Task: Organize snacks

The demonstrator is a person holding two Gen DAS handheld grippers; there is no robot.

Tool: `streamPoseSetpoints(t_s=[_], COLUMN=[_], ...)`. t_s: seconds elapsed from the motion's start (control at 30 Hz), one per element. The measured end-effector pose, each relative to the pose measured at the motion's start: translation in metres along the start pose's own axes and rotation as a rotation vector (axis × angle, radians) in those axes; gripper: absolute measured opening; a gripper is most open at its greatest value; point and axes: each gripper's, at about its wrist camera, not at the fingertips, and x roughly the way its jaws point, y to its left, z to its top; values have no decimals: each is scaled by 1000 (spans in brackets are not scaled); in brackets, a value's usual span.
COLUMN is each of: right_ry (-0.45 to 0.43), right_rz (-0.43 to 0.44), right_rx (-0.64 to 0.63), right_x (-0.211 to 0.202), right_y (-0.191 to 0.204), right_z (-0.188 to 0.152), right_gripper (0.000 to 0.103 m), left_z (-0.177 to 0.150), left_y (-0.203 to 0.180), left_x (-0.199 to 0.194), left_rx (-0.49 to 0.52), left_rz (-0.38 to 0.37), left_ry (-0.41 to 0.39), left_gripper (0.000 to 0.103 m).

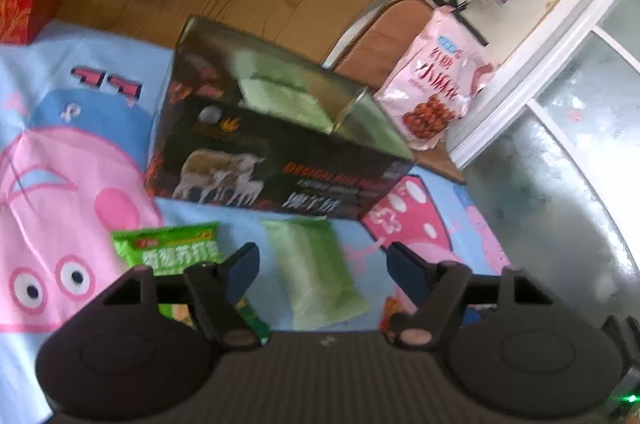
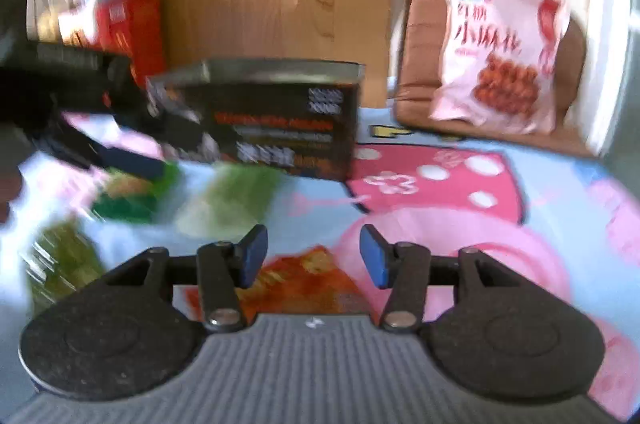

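The left gripper (image 1: 323, 266) and right gripper (image 2: 314, 256) are matte black, with round discs, silver pivot screws, blue-padded fingers (image 2: 253, 254) and ribbed grey housing.

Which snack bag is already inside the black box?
The pale green packet lying inside the black box. The other snack bags are outside it, on the cartoon blanket or the chair.

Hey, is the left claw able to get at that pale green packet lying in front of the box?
Probably yes: the left claw stands open, the pale green packet lies between its fingers, nothing covering it.
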Motion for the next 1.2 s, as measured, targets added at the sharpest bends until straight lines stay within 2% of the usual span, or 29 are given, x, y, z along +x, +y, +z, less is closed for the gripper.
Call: streamPoseSetpoints(t_s=[0.07,0.17,0.27,0.33,0.37,0.5,0.57,0.63,0.73,0.8,0.9,0.97,1.03,1.13,1.2], right_ry=[10,30,122,106,102,85,77,88,128,164,242,256,174,31,-32], right_rz=[63,110,112,110,112,127,141,216,421,602,760,724,584,317,233], right_rx=[18,-35,-70,-100,-120,-100,-1,182,481,676,824,814,790,714,667], right_x=[9,29,60,68,70,61,54,49,43,46,52,51,38,12,0], right_y=[4,22,36,45,49,47,31,6,-35,-59,-73,-77,-85,-93,-95], right_z=[6,12,16,15,16,14,11,12,5,-4,-11,-8,0,12,16], right_gripper=[59,74,77,76,63,59,59,59,59,60,64,64,67,70,70], left_z=[3,6,6,6,5,2,-1,-2,-3,-4,-5,-7,-7,-7,-5], left_y=[-4,-3,-1,1,2,7,8,8,8,5,0,-1,1,4,4], left_x=[-1,0,-2,-2,-2,0,2,4,6,5,1,-2,-6,-9,-8], left_rx=[1,-21,-37,-44,-50,-73,-81,-99,-129,-140,-135,-129,-134,-145,-142], left_rz=[-13,-19,-7,1,5,10,11,-5,-43,-62,-66,-53,-35,-22,-20], left_ry=[-9,-8,-4,-3,0,19,27,37,46,43,40,36,31,26,25], left_gripper=[76,76,76,76,76,76,76,76,77,77,77,77,77,77,77])
